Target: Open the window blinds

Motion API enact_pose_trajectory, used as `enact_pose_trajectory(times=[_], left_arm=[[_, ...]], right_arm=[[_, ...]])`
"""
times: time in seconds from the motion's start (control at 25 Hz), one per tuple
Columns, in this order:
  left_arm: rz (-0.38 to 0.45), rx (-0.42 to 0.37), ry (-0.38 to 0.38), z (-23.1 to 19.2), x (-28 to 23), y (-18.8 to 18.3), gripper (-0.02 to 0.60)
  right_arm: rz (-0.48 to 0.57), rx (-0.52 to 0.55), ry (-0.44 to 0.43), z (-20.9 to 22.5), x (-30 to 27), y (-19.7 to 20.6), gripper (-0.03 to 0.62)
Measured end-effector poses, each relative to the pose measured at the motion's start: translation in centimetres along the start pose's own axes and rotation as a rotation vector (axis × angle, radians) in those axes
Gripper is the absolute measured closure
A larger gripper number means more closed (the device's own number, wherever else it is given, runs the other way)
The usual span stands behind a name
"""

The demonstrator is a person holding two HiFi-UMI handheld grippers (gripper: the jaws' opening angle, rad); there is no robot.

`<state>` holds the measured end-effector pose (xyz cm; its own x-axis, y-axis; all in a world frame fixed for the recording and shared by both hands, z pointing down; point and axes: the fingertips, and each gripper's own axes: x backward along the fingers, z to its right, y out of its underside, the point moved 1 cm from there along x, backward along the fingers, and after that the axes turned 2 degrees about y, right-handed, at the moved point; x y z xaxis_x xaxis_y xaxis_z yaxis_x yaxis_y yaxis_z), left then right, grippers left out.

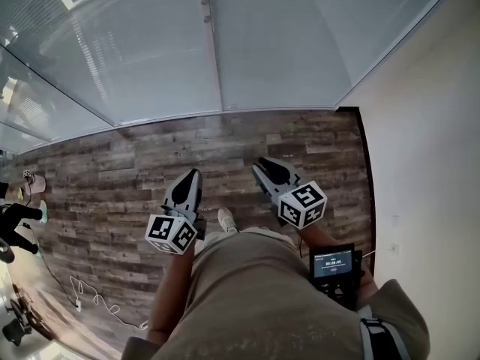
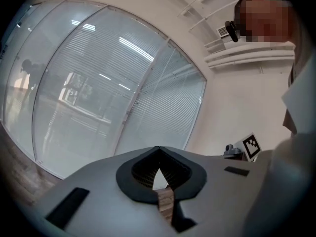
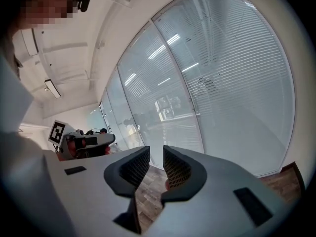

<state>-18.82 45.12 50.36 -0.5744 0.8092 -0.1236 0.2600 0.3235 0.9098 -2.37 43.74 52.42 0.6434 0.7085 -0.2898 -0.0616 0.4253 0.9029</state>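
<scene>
Closed white slatted blinds point(image 1: 150, 51) hang behind tall glass panels ahead of me, and both gripper views show them too: blinds point(image 2: 94, 98), blinds point(image 3: 237, 78). A small fitting point(image 1: 205, 10) sits on the frame between two panels. My left gripper point(image 1: 194, 173) is held over the wooden floor, short of the glass, jaws shut with nothing between them; its tips point(image 2: 158, 149) meet. My right gripper point(image 1: 262, 163) is beside it, also short of the glass, its jaws a little apart and empty, as the right gripper point(image 3: 156, 154) view shows.
A beige wall point(image 1: 420, 141) meets the glass at the right corner. White cables point(image 1: 94, 302) trail on the floor at lower left, near black equipment point(image 1: 15, 223). A small screen device point(image 1: 334, 265) is at my right arm. My shoe point(image 1: 226, 219) shows between the grippers.
</scene>
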Motion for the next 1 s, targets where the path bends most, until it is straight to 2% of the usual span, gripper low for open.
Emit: enact_pose_trajectory(times=[0.16, 0.52, 0.8, 1.0], left_arm=[[0.005, -0.028, 0.004, -3.6, -0.2, -1.2, 0.569], [-0.013, -0.006, -0.037, -9.0, -1.1, -2.1, 0.568], [-0.036, -0.032, -0.032, -7.3, -2.9, -2.6, 0.569], [-0.04, -0.032, -0.043, -5.9, -6.1, -3.3, 0.568]], right_arm=[[0.018, 0.011, -0.008, -0.7, -4.1, -0.6, 0.503], [-0.006, -0.003, -0.048, -1.8, -9.6, -0.6, 0.503], [-0.002, -0.016, -0.052, -0.2, -9.5, -2.3, 0.503], [0.004, -0.013, -0.072, 2.2, -9.0, -4.5, 0.503]])
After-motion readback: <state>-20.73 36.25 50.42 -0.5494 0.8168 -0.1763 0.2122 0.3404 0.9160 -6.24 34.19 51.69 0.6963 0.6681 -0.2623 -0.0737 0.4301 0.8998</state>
